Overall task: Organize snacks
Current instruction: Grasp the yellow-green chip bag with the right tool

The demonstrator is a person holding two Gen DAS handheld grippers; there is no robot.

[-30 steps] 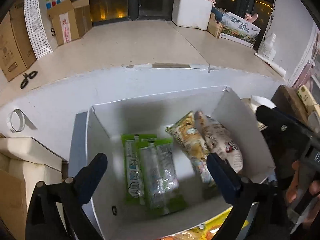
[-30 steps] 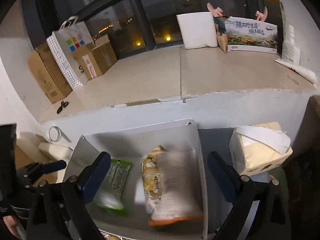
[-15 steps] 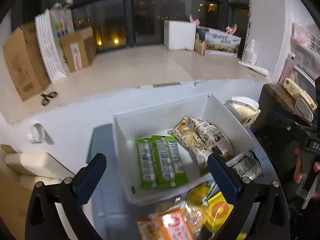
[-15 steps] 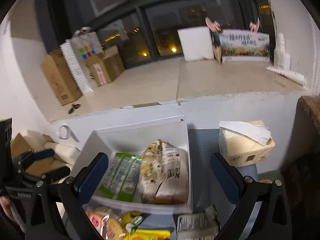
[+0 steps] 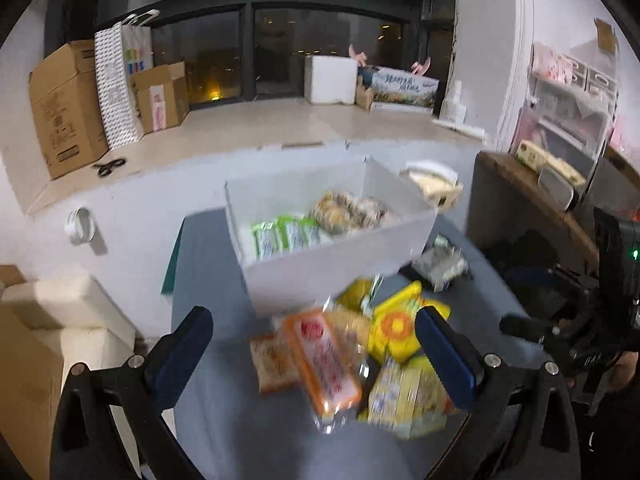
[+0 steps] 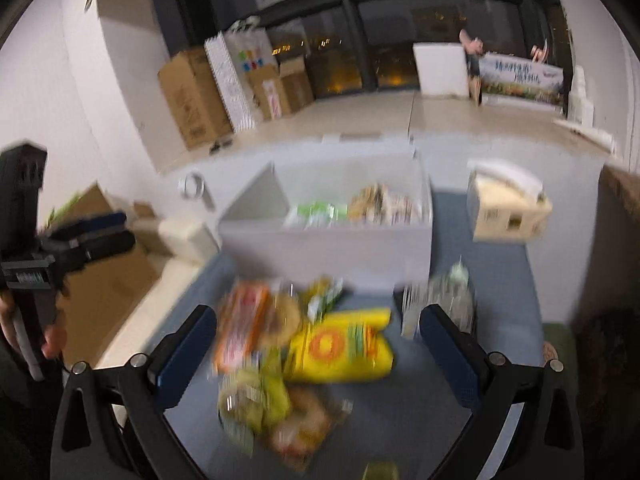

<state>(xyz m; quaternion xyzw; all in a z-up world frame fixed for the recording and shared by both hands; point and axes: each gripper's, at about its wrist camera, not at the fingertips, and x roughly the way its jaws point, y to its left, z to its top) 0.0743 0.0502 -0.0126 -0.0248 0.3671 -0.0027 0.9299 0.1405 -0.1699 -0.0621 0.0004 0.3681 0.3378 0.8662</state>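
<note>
Your one white box (image 5: 340, 268) sits at the far side of the grey table (image 5: 216, 400), holding three green packets (image 5: 284, 236) left and two tan bags (image 5: 348, 210) right. The blurred snack pile (image 5: 360, 360) lies loose nearer you. Your left gripper (image 5: 314, 356) and right gripper (image 6: 320, 360) hover over it, jaws spread, empty.

Storeroom-like windowsill with cardboard boxes (image 5: 66, 108)

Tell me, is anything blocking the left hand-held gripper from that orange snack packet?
Nothing visible. The left hand-held gripper is open, and the orange snack packet lies uncovered atop the pile, between its fingers.
</note>
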